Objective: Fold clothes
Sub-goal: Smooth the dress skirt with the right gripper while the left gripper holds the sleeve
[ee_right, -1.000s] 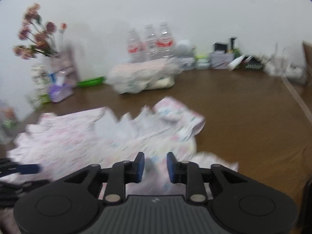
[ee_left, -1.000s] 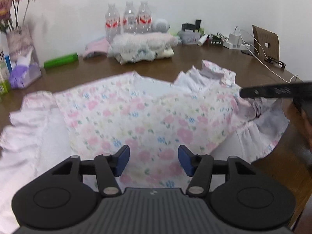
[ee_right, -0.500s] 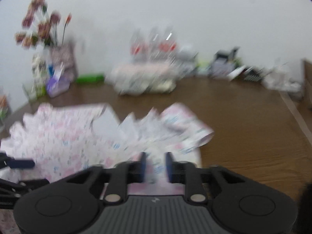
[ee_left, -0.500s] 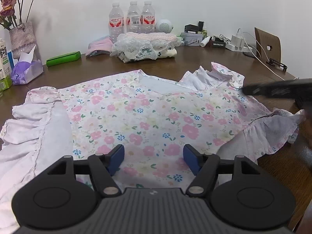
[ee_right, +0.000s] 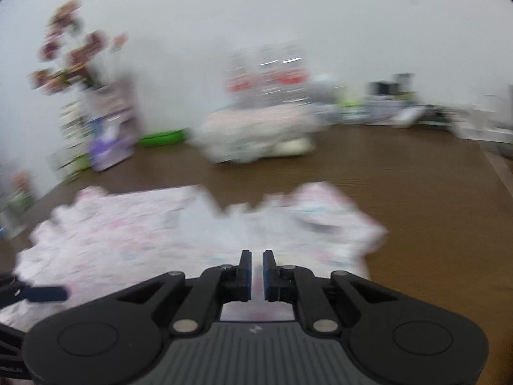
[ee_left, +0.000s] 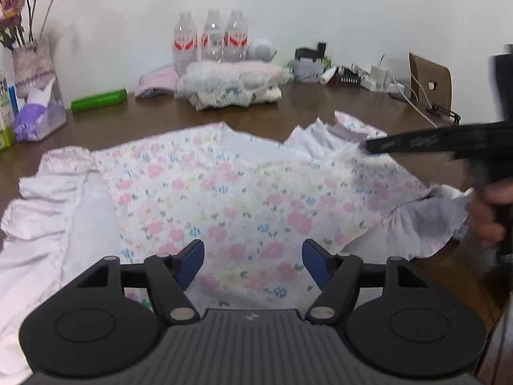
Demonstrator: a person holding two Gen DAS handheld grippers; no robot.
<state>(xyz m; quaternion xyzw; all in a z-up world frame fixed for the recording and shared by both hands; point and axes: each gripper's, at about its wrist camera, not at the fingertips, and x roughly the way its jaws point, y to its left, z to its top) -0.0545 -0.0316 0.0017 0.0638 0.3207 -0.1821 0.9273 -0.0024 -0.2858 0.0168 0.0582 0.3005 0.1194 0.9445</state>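
Floral dress [ee_left: 243, 192] spread flat, left claw [ee_left: 253, 261] wide above it

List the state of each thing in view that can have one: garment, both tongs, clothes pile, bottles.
Floral top: spread flat on the table, unfolded, sleeves out.
Left tongs: open above the top's hem, holding nothing.
Right tongs: shut on the top's right shoulder.
Clothes pile: folded, stacked near the wall.
Water bottles: upright, capped.

even indoor light; right wrist view smeared by motion blur, fisheye edges dark.
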